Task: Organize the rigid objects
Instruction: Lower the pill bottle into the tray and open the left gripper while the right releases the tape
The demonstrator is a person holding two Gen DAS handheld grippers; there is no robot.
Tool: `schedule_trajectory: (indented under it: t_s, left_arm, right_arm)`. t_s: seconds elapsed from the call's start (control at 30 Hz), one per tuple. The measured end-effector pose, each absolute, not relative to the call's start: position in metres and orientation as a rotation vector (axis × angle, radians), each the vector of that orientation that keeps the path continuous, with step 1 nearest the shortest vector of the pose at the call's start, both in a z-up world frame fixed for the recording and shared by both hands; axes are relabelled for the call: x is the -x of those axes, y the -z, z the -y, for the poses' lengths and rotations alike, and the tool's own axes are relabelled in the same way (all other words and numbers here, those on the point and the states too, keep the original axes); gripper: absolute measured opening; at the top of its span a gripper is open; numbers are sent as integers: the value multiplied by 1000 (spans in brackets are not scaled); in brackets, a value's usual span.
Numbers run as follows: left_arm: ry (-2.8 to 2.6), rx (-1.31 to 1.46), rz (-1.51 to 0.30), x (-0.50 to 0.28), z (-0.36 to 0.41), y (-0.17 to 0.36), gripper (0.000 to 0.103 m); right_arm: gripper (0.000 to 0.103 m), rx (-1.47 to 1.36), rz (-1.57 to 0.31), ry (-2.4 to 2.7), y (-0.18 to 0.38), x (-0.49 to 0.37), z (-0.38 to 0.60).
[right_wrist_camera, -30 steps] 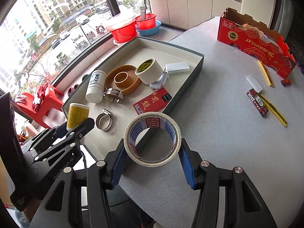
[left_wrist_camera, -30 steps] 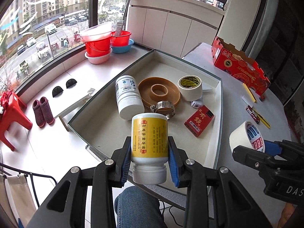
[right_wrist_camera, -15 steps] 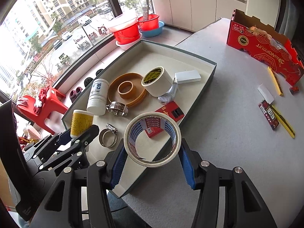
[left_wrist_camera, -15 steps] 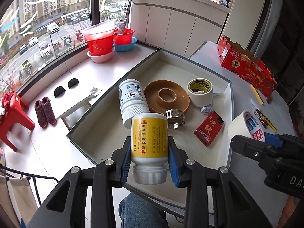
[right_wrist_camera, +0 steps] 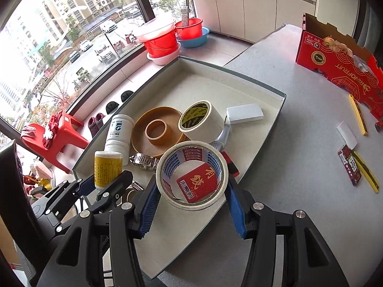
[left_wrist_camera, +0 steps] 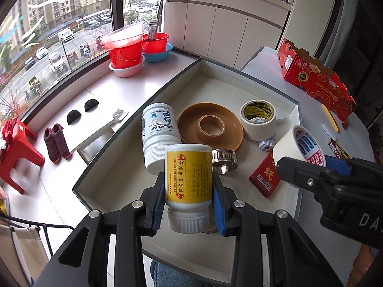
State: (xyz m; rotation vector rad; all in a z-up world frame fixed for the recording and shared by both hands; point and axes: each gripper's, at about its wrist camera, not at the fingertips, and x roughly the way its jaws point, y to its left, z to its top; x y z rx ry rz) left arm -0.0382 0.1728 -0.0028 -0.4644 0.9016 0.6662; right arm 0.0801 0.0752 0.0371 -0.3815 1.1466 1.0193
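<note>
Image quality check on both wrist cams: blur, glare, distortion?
Left wrist: strong fisheye bending of the tray edges, dark vignette corners, yellow bottle sharp, red stool slightly smeared. Right wrist: window blown out, tape roll crisp, soft daylight shadows.

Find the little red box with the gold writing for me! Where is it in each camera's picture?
Left wrist view: the red box lies right of centre in the tray, partly hidden behind the held tape roll.
Right wrist view: low in the middle, seen through that tape roll's hole.
Shared landmark: the brown ring dish.
</note>
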Motion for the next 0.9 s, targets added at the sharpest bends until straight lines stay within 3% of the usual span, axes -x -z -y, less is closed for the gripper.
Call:
schedule_trajectory:
  t_s: [0.9]
  left_arm:
    - [-672,409,-926,18,-170,8,39]
  right_arm:
    - [54,411,-1159,-998,-26,-88,-87]
